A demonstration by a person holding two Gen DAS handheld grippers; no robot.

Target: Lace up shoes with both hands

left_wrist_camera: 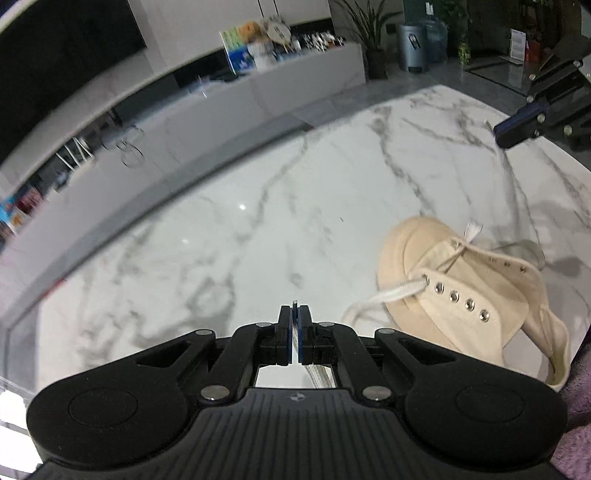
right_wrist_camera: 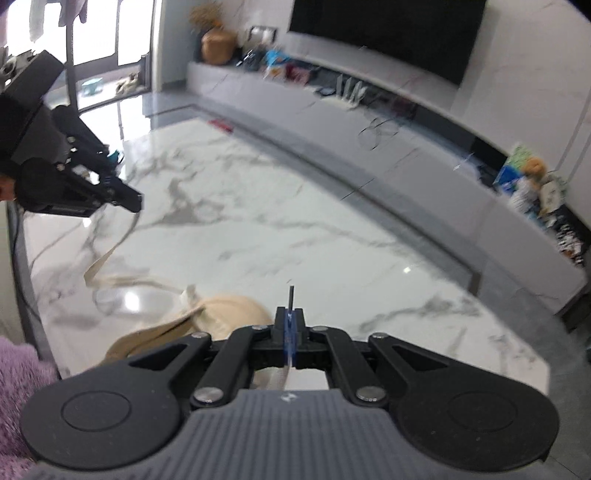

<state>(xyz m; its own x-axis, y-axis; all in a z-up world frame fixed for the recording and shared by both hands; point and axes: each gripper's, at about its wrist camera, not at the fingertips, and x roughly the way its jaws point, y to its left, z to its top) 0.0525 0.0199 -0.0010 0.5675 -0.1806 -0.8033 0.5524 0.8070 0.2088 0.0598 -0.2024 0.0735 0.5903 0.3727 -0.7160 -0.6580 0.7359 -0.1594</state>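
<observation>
A cream canvas shoe (left_wrist_camera: 461, 291) lies on the white marble table (left_wrist_camera: 240, 221), with metal eyelets along its flap. In the left wrist view a white lace (left_wrist_camera: 391, 291) runs from a front eyelet down to my left gripper (left_wrist_camera: 294, 314), which is shut on the lace with the tip poking out. My right gripper (left_wrist_camera: 504, 134) hovers at the upper right, above the table. In the right wrist view my right gripper (right_wrist_camera: 290, 317) is shut on the other lace end, above the shoe (right_wrist_camera: 229, 314). The left gripper (right_wrist_camera: 135, 203) holds its lace (right_wrist_camera: 110, 251) up at the left.
A purple fuzzy sleeve (right_wrist_camera: 18, 369) shows at the near table edge. Beyond the far table edge stands a long grey low cabinet (right_wrist_camera: 424, 184) with boxes, toys and clutter, and a dark screen (right_wrist_camera: 388, 33) hangs above it. A potted plant (left_wrist_camera: 369, 37) stands on the floor.
</observation>
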